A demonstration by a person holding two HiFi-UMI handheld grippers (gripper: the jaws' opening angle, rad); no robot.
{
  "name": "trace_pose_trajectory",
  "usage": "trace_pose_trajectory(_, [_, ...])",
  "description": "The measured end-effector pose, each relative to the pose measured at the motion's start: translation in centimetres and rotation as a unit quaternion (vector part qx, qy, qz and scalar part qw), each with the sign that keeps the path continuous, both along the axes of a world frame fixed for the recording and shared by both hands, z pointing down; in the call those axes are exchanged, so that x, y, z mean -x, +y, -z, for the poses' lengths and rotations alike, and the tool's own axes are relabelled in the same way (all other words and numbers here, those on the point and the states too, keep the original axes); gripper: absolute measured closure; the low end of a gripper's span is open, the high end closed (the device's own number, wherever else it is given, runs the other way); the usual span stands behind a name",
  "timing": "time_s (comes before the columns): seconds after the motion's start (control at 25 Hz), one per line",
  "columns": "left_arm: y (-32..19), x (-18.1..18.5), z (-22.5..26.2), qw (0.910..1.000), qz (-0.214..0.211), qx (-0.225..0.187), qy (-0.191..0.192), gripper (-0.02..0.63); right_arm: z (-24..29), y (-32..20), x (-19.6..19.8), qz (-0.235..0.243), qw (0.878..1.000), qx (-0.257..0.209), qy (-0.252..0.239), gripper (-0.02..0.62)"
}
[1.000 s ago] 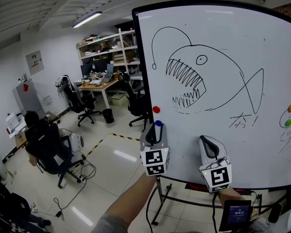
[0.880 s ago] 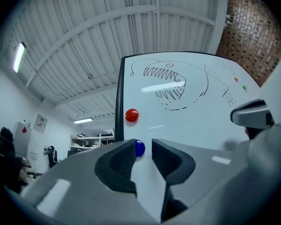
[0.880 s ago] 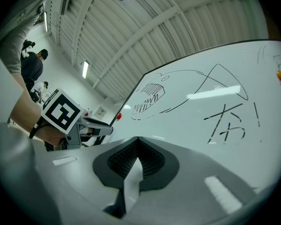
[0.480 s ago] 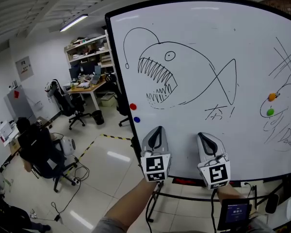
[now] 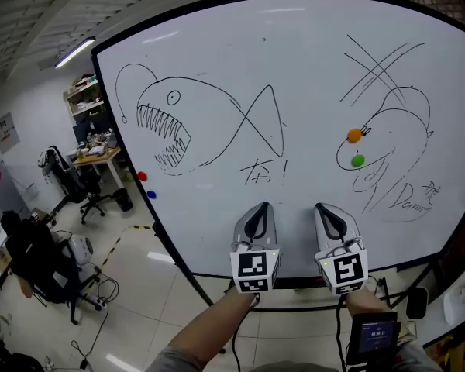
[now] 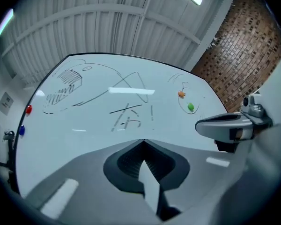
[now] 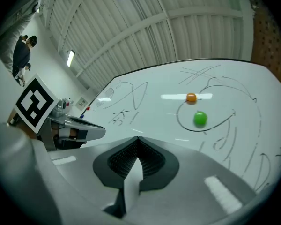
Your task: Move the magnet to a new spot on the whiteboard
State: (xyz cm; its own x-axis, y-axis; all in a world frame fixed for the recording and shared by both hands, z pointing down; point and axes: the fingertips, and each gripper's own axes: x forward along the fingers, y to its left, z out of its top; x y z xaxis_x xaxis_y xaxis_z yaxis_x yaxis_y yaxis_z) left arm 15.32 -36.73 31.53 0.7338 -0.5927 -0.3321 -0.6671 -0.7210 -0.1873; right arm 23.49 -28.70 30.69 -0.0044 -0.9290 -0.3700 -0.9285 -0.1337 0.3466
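At the lower edge of the whiteboard (image 5: pixel 294 60), the left gripper (image 5: pixel 257 209) and right gripper (image 5: pixel 328 209) point at it, jaws pressed together and empty, below the orange magnet (image 5: pixel 355 136) and green magnet (image 5: pixel 358 160).

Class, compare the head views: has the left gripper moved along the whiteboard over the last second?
Yes. The left gripper has moved right along the whiteboard, from beside the blue magnet to under the fish's tail.

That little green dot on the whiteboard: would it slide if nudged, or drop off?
The green magnet is a small round button, so probably light and rigid. It clings to the upright whiteboard unaided, so a nudge would likely slide it rather than drop it.
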Motion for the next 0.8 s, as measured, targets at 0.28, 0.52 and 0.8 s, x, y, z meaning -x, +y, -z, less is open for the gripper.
trace_pose_trajectory(0.28, [5.9, -9.5, 0.2, 0.9988, -0.048, -0.001, -0.004, 0.606, 0.5, 6.2, -10.0, -0.057, 0.998, 0.001, -0.014, 0.589])
trace_pose_trajectory(0.52, [8.7, -13.9, 0.5, 0.9986, -0.053, -0.003, -0.005, 0.606, 0.7, 9.5, -15.0, -0.072, 0.997, 0.004, -0.019, 0.589])
trace_pose_trajectory(0.8, [9.9, -16.4, 2.0, 0.9990, -0.040, -0.019, -0.004, 0.606, 1.4, 11.3, -17.8, -0.074, 0.997, -0.003, -0.018, 0.589])
